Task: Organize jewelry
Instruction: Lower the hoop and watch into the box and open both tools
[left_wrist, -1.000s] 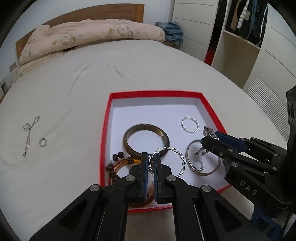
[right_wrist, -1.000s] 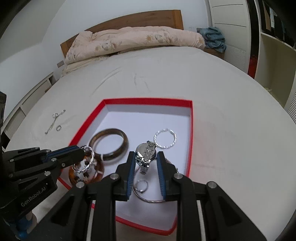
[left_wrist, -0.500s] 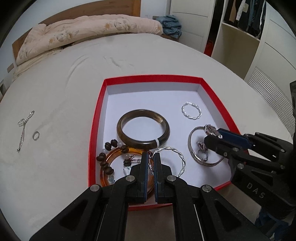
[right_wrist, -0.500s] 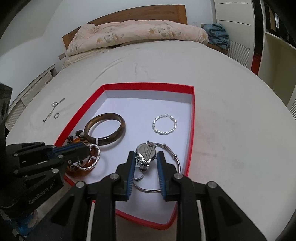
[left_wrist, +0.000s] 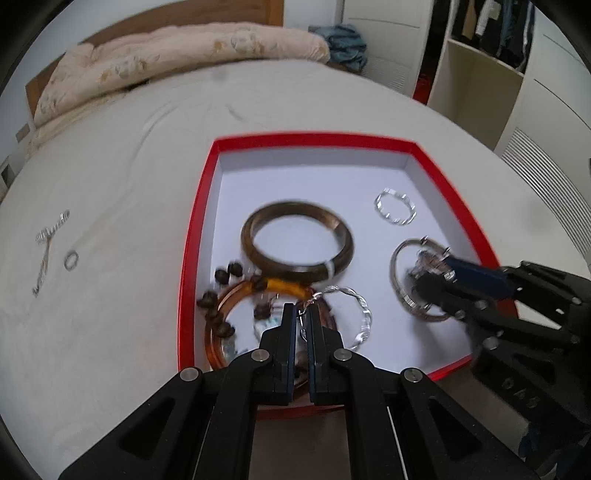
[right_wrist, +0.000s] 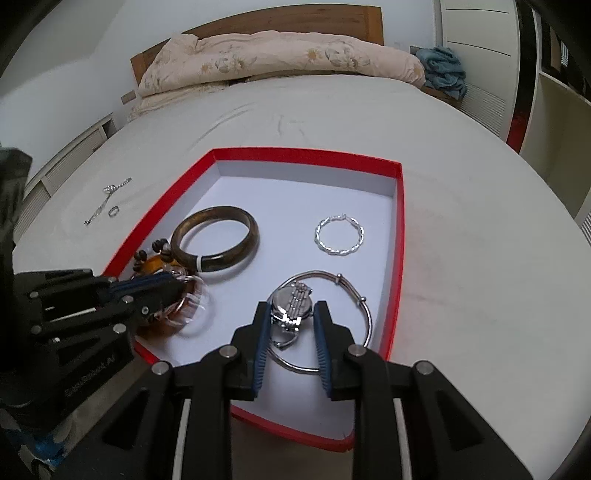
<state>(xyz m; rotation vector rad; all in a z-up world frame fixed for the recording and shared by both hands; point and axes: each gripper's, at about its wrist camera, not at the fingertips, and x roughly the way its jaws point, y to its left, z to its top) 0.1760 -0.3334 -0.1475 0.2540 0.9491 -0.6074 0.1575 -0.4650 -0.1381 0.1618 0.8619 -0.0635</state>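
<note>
Left gripper (left_wrist: 302, 314) pinched tight on a twisted silver hoop (left_wrist: 360, 318), low over the amber bangle (left_wrist: 221, 314) in the red tray (left_wrist: 192, 258). Right gripper (right_wrist: 291, 314) clamps the silver watch (right_wrist: 291, 303) above a thin silver bangle (right_wrist: 364, 306). Brown bangle (right_wrist: 216, 240) and second hoop (right_wrist: 340, 234) lie behind. A chain (right_wrist: 101, 206) and ring (right_wrist: 113, 211) sit on the bed (right_wrist: 461, 240), left of the tray.

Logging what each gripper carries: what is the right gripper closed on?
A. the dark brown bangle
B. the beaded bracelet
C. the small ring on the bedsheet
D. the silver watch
D: the right gripper has its blue pads on either side of the silver watch, over the red box.
</note>
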